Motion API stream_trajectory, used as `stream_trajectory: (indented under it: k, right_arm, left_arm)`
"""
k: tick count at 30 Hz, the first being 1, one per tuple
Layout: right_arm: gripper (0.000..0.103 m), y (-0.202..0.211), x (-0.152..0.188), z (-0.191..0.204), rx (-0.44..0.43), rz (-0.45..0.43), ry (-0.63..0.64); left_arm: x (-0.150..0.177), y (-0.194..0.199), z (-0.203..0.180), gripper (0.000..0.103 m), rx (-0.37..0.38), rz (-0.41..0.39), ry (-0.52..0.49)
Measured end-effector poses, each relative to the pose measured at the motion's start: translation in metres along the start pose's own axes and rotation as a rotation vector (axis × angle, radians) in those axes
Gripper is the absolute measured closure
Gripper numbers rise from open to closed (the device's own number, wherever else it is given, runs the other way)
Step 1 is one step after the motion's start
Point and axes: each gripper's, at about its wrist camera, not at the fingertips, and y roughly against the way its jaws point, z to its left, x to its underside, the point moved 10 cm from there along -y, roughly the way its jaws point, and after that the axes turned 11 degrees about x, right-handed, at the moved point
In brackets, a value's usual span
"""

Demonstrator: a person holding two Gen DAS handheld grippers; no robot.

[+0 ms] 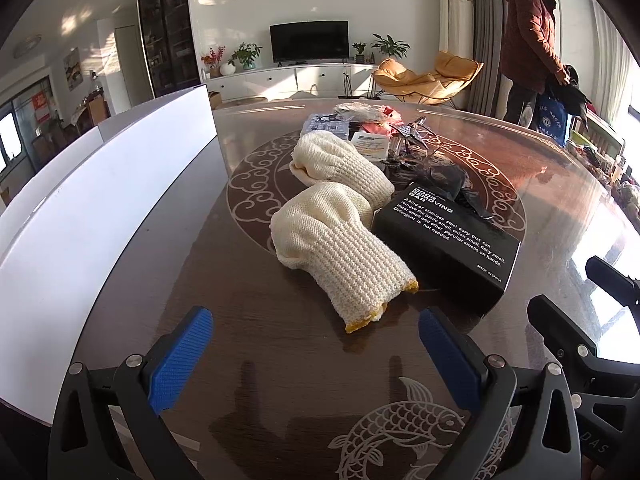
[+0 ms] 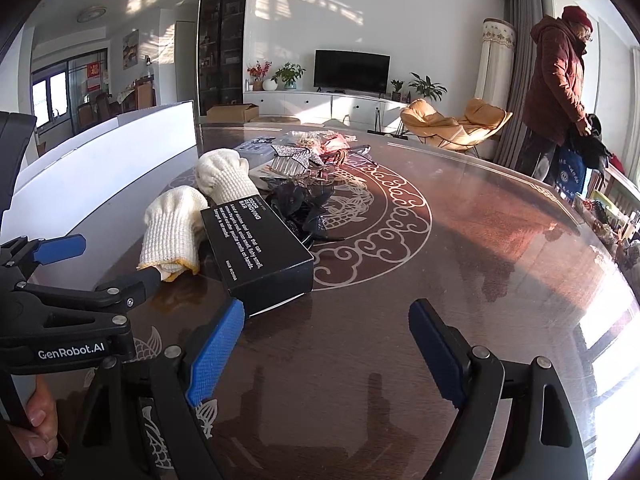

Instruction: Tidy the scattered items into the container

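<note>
Landmark: black rectangular cardboard box printed "ODOR REMOVING BAR" point(image 1: 444, 240), lying flat on the dark glossy round table with pale cloud-and-fish inlay point(image 1: 280, 380).

Item 1. Near cream knitted work glove with yellow cuff trim point(image 1: 340, 256), touching the box's left side, cuff toward the cameras. Soft ribbed knit, limp, will bunch under pressure.

Item 2. Second cream knitted glove point(image 1: 340, 168), just behind the first, beyond the box's far-left corner.

Item 3. Black crinkled fabric or plastic piece point(image 1: 448, 180), against the box's far end; exact kind cannot be told.

Item 4. Heap of small packets and a glittery hair clip point(image 1: 368, 128), well beyond the box; details too small to list.

Item 5. White smooth-walled rectangular container point(image 1: 100, 220), left of the box past the gloves, rigid, open top presumed.

Tools. Left gripper point(image 1: 316, 360): blue ribbed pads spread fully, nothing between them, poised just short of the near glove's cuff. Right gripper point(image 2: 328, 356): jaws wide apart, empty, over bare table to the right of the box's near end.

Step in hand, as judged: first pickup, nothing yet tidied. Advice: take the near glove across its thick cuffed middle, pinch firmly so the knit does not slip, lift clear of the box, then carry left over the container wall.
</note>
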Motion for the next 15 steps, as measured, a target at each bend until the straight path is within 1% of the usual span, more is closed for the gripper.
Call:
stream_trajectory:
  k: [15]
  right_arm:
    - [0.018, -0.0013, 0.0002, 0.0020, -0.007, 0.005, 0.001]
  left_arm:
    - [0.0008, -0.0028, 0.0009, 0.000, 0.006, 0.002, 0.005]
